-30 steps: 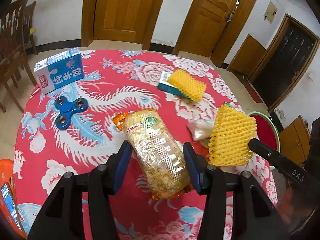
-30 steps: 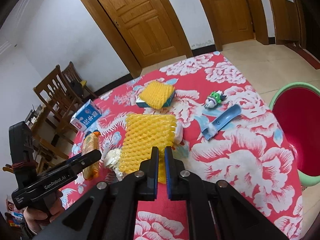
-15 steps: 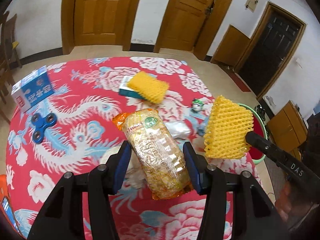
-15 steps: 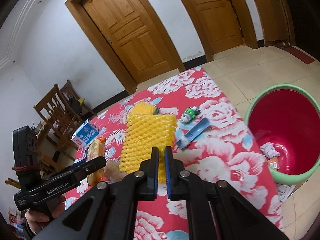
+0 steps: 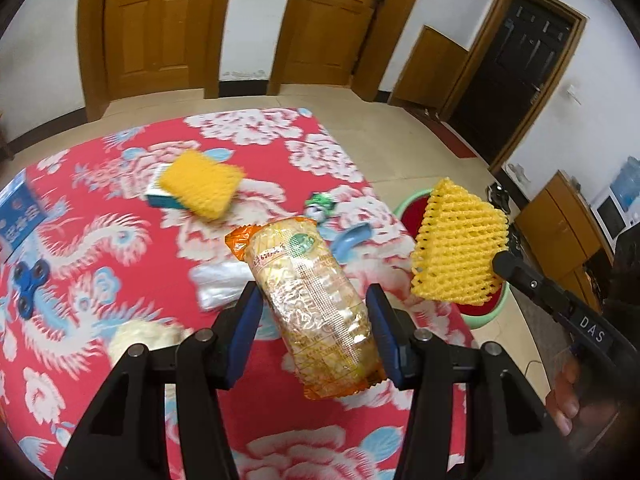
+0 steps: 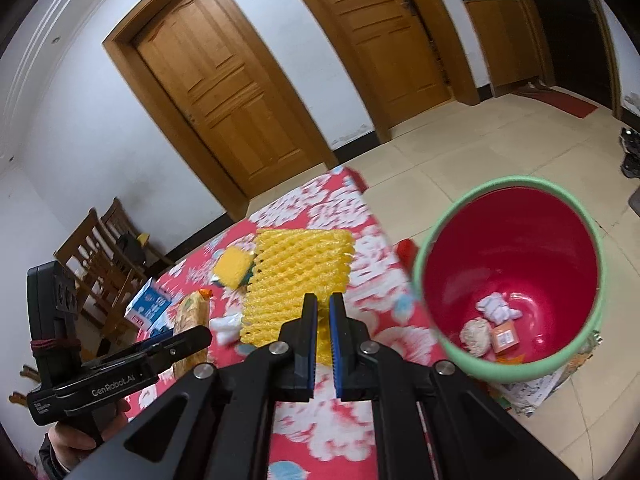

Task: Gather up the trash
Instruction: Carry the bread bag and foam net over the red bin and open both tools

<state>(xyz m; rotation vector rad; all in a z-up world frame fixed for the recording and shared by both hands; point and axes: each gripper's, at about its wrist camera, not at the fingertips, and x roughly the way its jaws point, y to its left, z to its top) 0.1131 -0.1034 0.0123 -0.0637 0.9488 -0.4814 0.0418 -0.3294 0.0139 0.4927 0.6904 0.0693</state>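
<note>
The left hand-held gripper [image 5: 316, 320], tilted down over the desk [image 5: 120, 240], clamps a snack packet [image 5: 316, 304] half-spread; the right hand-held gripper [image 6: 323, 312] pinches yellow foam netting [image 6: 300, 276] beside the bin [image 6: 580, 364].

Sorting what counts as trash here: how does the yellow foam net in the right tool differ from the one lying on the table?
The held foam net hangs in the air, pinched in the right tool; the other foam net rests on a teal box. The held one looks paler yellow, the resting one more orange. Both are mesh sleeves.
</note>
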